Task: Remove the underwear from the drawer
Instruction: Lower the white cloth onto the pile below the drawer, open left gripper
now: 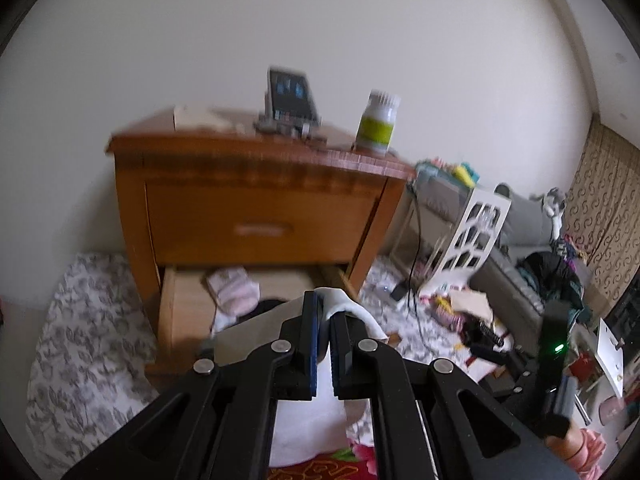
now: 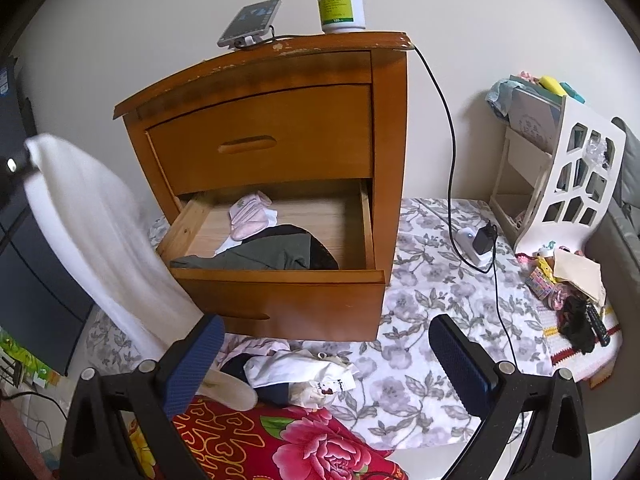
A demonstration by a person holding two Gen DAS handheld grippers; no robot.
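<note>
The left gripper (image 1: 325,308) squeezes white underwear (image 2: 100,232); the right gripper (image 2: 326,340) is wide open, the drawer (image 2: 280,276) at 12 o'clock

Glossy varnished wood nightstand (image 2: 256,140), its top edge chipped; pale raw wood drawer (image 2: 280,220); soft white cloth (image 2: 100,232); glossy plastic bottle (image 2: 341,4); matt black plastic gripper (image 1: 324,320), metal rivets.

White wall (image 2: 120,20), wooden nightstand (image 2: 256,140), floral bedding (image 2: 420,280), perhaps curtains (image 1: 600,200).
</note>
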